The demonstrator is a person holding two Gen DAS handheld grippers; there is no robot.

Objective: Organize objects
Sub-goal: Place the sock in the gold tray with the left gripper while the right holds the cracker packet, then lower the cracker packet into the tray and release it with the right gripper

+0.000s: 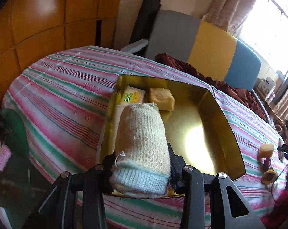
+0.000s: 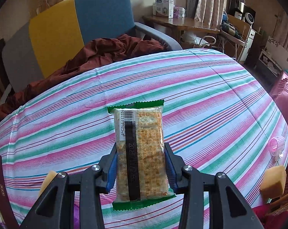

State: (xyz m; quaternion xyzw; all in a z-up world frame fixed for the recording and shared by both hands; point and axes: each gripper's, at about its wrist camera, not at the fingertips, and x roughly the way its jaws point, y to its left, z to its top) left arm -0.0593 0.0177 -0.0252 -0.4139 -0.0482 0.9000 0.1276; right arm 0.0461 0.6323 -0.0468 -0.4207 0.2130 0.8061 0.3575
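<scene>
My left gripper (image 1: 142, 160) is shut on a rolled cream knit sock with a pale blue cuff (image 1: 142, 139), held above the near left part of a gold tin box (image 1: 226, 126). Inside the box lie a yellow-green packet (image 1: 131, 95), a tan block (image 1: 162, 98) and a pale flat pack under the sock. In the right wrist view my right gripper (image 2: 141, 164) is shut on a green-edged cracker packet (image 2: 140, 152), lifted over the striped cloth (image 2: 201, 99).
Tan blocks lie on the cloth (image 1: 266, 149) (image 2: 273, 183) (image 2: 48, 179), with a pink tape dispenser (image 2: 276, 146) nearby. A small yellow object (image 1: 269, 177) sits at the cloth's right. A crumpled maroon cloth (image 2: 98, 57) and a grey-yellow-blue chair (image 2: 67, 28) stand behind the table.
</scene>
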